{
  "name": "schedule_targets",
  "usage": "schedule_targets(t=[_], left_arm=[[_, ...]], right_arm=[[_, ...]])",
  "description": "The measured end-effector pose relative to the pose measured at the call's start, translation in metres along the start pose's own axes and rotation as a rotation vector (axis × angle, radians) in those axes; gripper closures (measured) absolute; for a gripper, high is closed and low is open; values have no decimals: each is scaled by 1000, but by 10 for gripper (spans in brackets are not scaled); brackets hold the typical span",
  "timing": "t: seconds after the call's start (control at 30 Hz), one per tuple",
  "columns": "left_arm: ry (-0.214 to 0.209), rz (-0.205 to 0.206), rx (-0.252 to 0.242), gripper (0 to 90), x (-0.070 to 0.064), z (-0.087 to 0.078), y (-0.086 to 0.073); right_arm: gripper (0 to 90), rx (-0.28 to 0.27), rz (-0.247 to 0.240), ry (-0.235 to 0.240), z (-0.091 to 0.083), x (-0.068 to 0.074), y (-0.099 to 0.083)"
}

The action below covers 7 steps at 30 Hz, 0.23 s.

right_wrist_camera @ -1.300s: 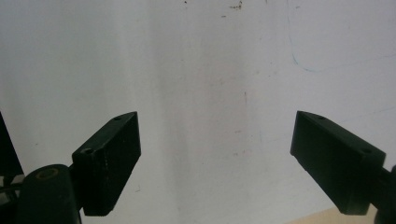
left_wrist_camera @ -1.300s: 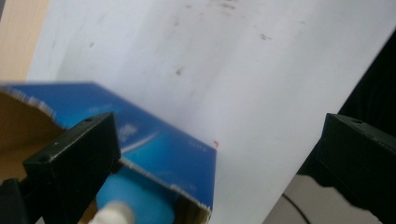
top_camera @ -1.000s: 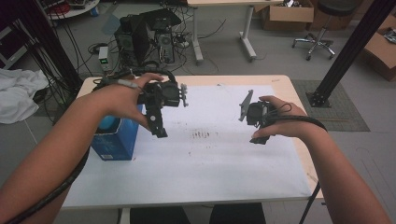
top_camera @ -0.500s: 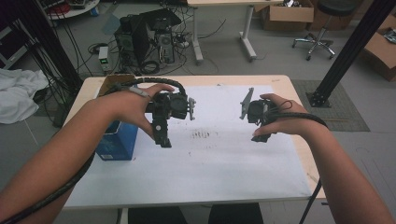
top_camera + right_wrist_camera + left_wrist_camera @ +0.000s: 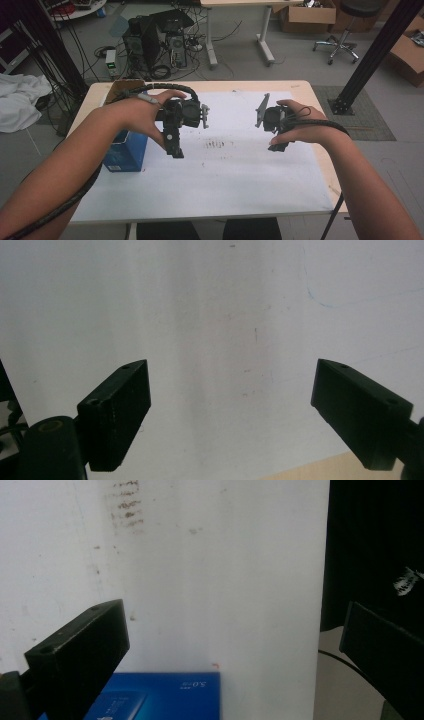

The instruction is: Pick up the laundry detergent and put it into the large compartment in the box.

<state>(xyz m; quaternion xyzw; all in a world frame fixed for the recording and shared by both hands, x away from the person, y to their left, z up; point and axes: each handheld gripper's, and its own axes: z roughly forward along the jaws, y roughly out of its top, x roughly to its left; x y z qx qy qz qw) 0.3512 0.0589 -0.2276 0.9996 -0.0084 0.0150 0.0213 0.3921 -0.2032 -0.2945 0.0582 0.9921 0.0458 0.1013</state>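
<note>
Matt black plastic left gripper [image 5: 174,148] and right gripper [image 5: 280,146], glossy blue cardboard box [image 5: 125,152], smooth matt white paper sheet [image 5: 220,185] with dark smudges, pale table [image 5: 306,91] edge, probably wood.

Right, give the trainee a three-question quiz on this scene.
1. True or false: the left gripper holds the blue box.
2. The right gripper hangs over: A) white sheet, B) floor, C) box.
3. Fill in: the box stands at the table's ____ side in the high view.

Key: 1 false, its jaws are open and empty. 2 A. 3 left.
</note>
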Motion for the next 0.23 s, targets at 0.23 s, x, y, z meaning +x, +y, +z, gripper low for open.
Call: schedule_targets(t=[0.23], left_arm=[[1,-11,3,1,2,3,1]], right_arm=[[162,4,2,-6,-1,1,0]])
